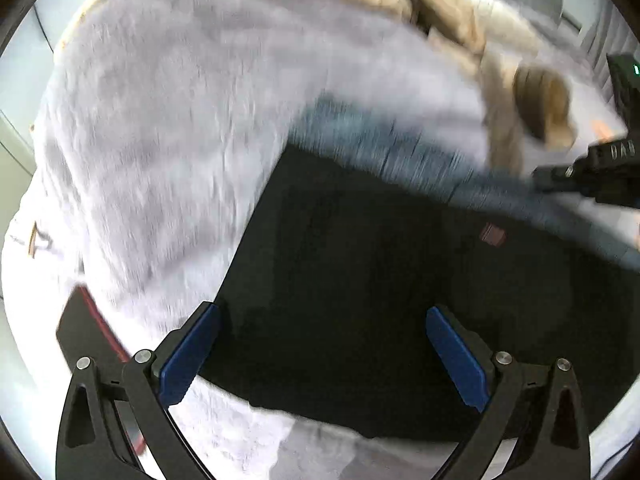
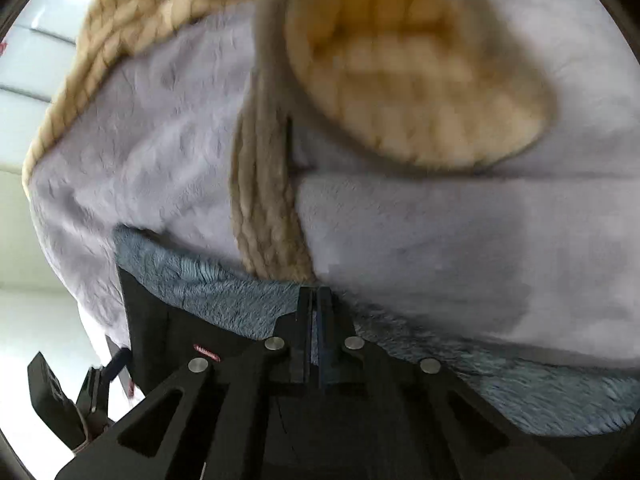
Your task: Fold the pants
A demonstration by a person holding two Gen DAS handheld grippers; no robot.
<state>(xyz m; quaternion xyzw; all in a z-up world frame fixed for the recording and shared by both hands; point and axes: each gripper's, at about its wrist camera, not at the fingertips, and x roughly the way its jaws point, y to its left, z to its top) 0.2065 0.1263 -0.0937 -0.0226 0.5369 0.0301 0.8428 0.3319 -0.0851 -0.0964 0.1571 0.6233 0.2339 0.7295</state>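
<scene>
Black pants (image 1: 380, 280) fill the middle and lower right of the left wrist view, lying flat on a fuzzy pale purple blanket (image 1: 160, 140). A small reddish tag (image 1: 493, 236) sits on the dark cloth. The left gripper (image 1: 323, 354) is at the bottom of that view with its two blue pads (image 1: 188, 356) spread wide, and nothing is between them; the pants lie under the gap. A blue-grey fluffy strip (image 1: 380, 140) shows along the top edge of the pants. Chunky tan knit (image 1: 460, 28) lies in the upper right, and the picture is smeary there. At the right edge, the right gripper (image 1: 596, 168) shows as a black shape. In the right wrist view, the right gripper (image 2: 315, 300) is low in the middle with its fingers pressed together. The blue-grey fluffy cloth (image 2: 208, 284) is right at their tips, but I cannot tell if any is pinched. The pants (image 2: 160, 332) show as a dark patch at the lower left, and the tan knit (image 2: 420, 80) is big in the upper right.
</scene>
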